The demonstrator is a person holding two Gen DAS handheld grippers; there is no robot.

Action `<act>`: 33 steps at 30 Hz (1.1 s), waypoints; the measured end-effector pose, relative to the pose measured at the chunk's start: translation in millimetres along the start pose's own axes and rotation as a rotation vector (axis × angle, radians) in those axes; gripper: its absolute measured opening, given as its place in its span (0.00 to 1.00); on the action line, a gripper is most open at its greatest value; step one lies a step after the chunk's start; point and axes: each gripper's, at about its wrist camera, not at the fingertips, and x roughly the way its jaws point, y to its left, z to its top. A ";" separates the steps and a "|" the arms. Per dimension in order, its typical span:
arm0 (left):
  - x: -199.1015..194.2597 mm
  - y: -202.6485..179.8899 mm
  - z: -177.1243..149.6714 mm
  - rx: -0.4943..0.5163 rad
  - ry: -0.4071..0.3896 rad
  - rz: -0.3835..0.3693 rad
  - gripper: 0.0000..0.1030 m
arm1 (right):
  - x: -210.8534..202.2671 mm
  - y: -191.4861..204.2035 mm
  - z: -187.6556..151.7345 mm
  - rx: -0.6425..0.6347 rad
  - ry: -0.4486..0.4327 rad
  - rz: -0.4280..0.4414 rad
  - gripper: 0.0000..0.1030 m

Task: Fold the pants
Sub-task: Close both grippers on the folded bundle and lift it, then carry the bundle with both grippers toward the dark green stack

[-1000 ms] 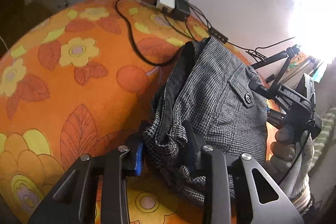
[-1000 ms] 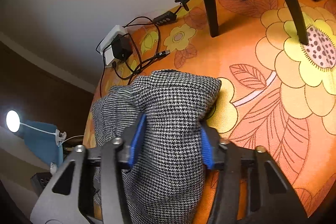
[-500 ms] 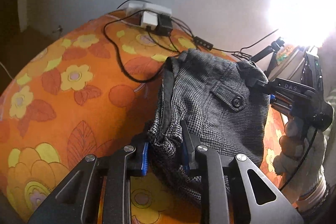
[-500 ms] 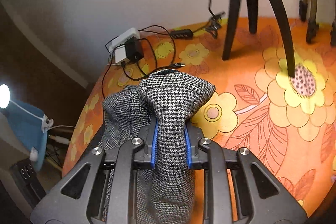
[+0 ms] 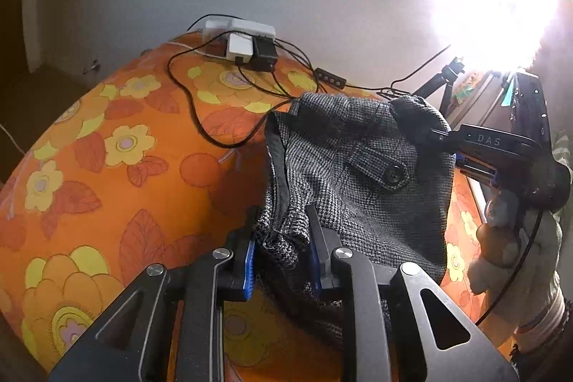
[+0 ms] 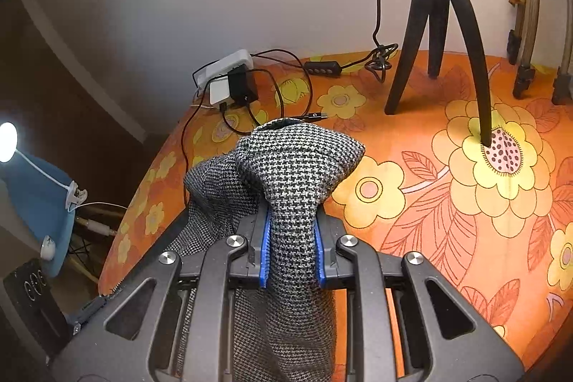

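- The pants [image 5: 358, 174], grey houndstooth, are lifted off the orange floral desk [image 5: 107, 167]; the waistband end hangs between the two tools, so the cloth can be spread or doubled without dragging on the surface.
- The left hand-held gripper [image 5: 283, 249] is clenched on a bunched edge by the dark-lined waistband opening, its blue pads [image 5: 249, 260] pressing the fabric from both sides.
- The right hand-held gripper [image 6: 290, 247] grasps the pants too: a thick wad of weave is squeezed between its pads and bulges out above them. In the left view it bites the far corner by the buttoned pocket flap [image 5: 386, 169].
- Holding two opposite corners keeps the top edge taut, likely so it can be laid straight before folding.
- The rest of the garment trails down out of sight below both tools.
- Beyond, a power strip [image 6: 225, 68] with adapters and loose cables [image 5: 200, 117] lies by the wall, close to the cloth's far edge; a lowered fold could snag them.
- A black tripod [image 6: 440, 17] stands to the right, well apart from the pants.
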 end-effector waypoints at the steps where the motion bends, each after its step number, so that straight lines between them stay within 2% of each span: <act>1: -0.7 -1.2 -0.2 0.005 -0.002 0.000 0.20 | -1.1 0.3 -0.3 -0.003 -0.001 -0.003 0.19; 19: -22.4 -21.9 -5.3 0.067 -0.044 -0.023 0.19 | -32.0 8.3 -2.5 -0.045 -0.030 -0.022 0.19; 33: -57.5 -52.4 -10.2 0.119 -0.110 -0.065 0.15 | -77.5 17.3 -8.8 -0.081 -0.064 -0.036 0.19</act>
